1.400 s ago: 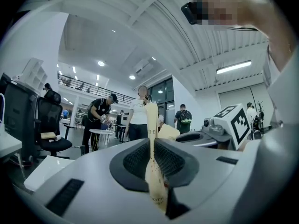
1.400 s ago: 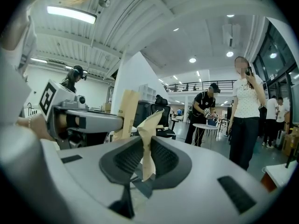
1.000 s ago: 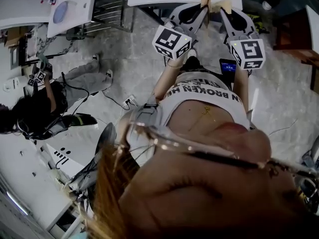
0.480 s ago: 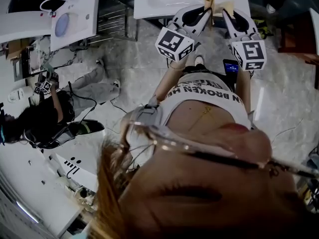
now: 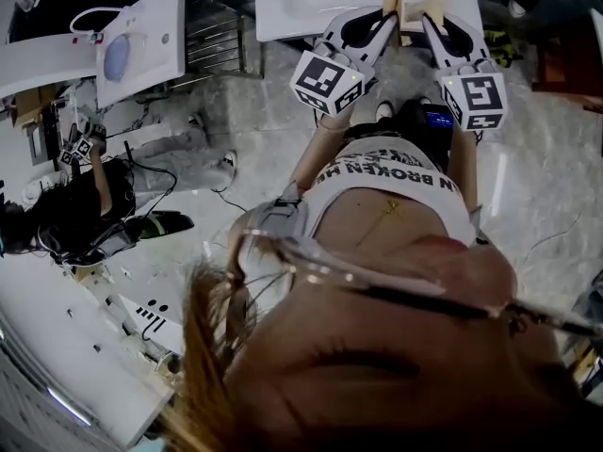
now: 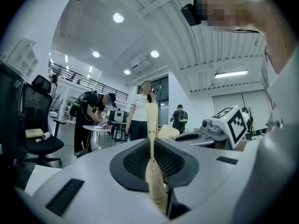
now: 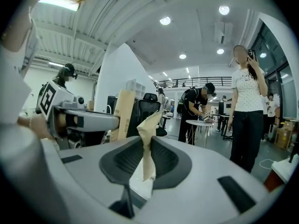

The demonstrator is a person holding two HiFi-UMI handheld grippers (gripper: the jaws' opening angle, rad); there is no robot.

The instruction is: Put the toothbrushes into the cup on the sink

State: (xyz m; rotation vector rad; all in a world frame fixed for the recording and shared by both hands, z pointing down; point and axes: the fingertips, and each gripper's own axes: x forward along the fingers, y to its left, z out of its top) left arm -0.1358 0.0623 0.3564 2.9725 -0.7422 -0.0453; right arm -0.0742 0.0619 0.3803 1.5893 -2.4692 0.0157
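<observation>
My left gripper point(image 5: 388, 15) is shut on a long kraft-paper toothbrush packet point(image 6: 152, 139), which stands upright between the jaws. My right gripper point(image 5: 429, 19) is shut on a torn, crumpled piece of the same brown paper wrapper point(image 7: 147, 146). In the head view both grippers reach side by side over the near edge of the white sink point(image 5: 301, 3), with the packet point(image 5: 395, 2) and the torn piece point(image 5: 430, 10) sticking up apart from each other. From the right gripper view, the left gripper point(image 7: 74, 120) and its packet point(image 7: 122, 113) show at the left. No cup is in view.
A second white basin top point(image 5: 141, 36) lies at the left, and a person crouches on the marble floor point(image 5: 75, 205) beside cables. A dark phone point(image 5: 438, 119) shows near my waist. People stand by a round table point(image 7: 203, 122); an office chair point(image 6: 39, 125) is at the left.
Both grippers have moved together toward the sink, whose edge now sits lower and nearer in the head view. Their holds on the packet and the torn paper look the same.
</observation>
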